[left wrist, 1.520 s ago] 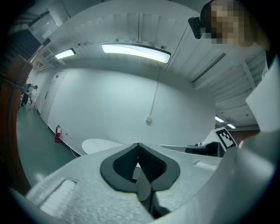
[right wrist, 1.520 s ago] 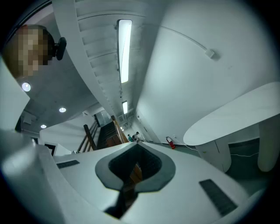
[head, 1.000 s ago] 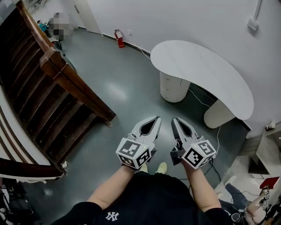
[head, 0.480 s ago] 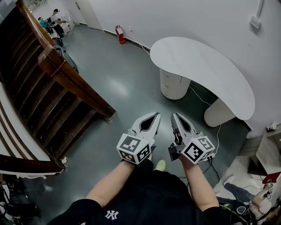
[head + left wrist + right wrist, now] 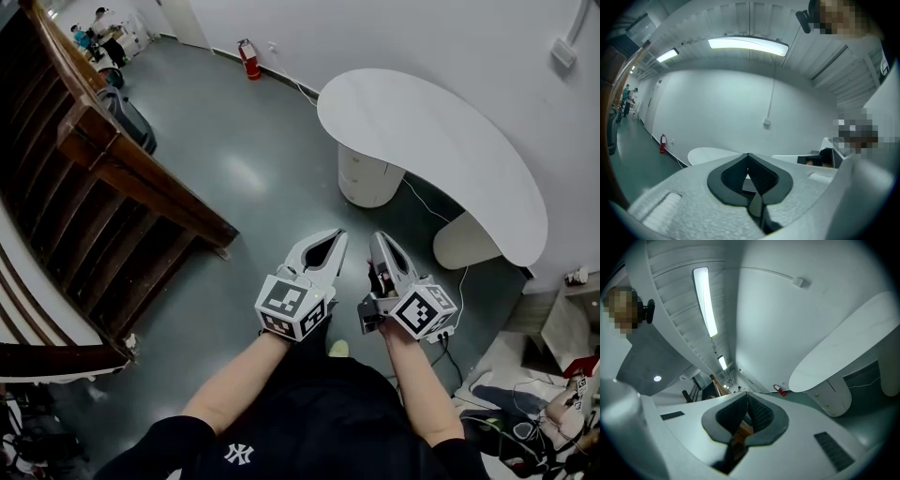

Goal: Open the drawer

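The left gripper (image 5: pixel 337 233) and the right gripper (image 5: pixel 380 237) both have their jaws closed together, with nothing between them. The drawer (image 5: pixel 359 176) is shut in the round support under the white desk (image 5: pixel 441 141), well apart from both. The person's black shirt (image 5: pixel 309 422) carries a white "NY" logo (image 5: pixel 238 457).

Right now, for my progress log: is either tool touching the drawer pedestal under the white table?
No: the left tool and right tool hang over the floor, well short of the drawer pedestal.

Only a white interlocked "NY" emblem (image 5: pixel 237 456) reads, on the person's black shirt (image 5: pixel 319 408).
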The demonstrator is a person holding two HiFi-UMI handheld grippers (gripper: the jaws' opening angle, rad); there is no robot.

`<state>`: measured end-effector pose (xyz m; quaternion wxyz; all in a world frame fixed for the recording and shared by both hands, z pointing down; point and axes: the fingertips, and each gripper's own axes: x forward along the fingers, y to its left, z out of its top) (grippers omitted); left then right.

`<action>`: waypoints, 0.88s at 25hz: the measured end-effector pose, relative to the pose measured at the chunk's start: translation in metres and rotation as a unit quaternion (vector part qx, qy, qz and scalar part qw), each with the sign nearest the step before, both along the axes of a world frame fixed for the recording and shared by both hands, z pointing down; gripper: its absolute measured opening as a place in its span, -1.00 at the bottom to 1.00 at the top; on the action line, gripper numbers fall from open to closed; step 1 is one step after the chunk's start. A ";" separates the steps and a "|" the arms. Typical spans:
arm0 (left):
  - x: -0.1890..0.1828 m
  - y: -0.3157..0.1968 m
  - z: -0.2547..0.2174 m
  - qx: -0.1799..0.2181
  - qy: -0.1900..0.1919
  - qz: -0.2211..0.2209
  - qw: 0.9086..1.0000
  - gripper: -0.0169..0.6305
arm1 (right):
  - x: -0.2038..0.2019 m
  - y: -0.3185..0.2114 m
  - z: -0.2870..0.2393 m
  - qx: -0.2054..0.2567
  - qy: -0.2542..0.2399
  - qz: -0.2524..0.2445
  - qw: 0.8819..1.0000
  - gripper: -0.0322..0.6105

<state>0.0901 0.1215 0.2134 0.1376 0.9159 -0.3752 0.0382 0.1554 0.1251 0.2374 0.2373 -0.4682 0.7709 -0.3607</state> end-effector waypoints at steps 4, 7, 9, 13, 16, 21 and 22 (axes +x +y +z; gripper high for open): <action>-0.023 -0.037 0.015 -0.003 -0.002 0.012 1.000 -0.92 | -0.018 -0.033 0.020 -0.023 -0.015 0.016 0.999 -0.85; -0.039 -0.078 0.030 -0.006 -0.002 0.023 1.000 -0.92 | -0.035 -0.071 0.037 -0.037 -0.026 0.026 0.999 -0.85; -0.047 -0.108 0.042 -0.009 -0.002 0.030 1.000 -0.92 | -0.043 -0.101 0.051 -0.048 -0.031 0.031 0.998 -0.85; -0.059 -0.162 0.069 -0.013 -0.001 0.042 0.999 -0.92 | -0.056 -0.154 0.077 -0.055 -0.047 0.043 0.996 -0.85; -0.072 -0.201 0.096 -0.018 0.002 0.047 0.999 -0.92 | -0.071 -0.190 0.107 -0.068 -0.062 0.050 0.994 -0.85; -0.066 -0.249 0.159 -0.019 0.012 0.055 0.998 -0.92 | -0.062 -0.238 0.172 -0.068 -0.051 0.066 0.994 -0.84; -0.064 -0.251 0.173 -0.019 0.014 0.058 0.998 -0.92 | -0.060 -0.240 0.190 -0.074 -0.054 0.072 0.993 -0.81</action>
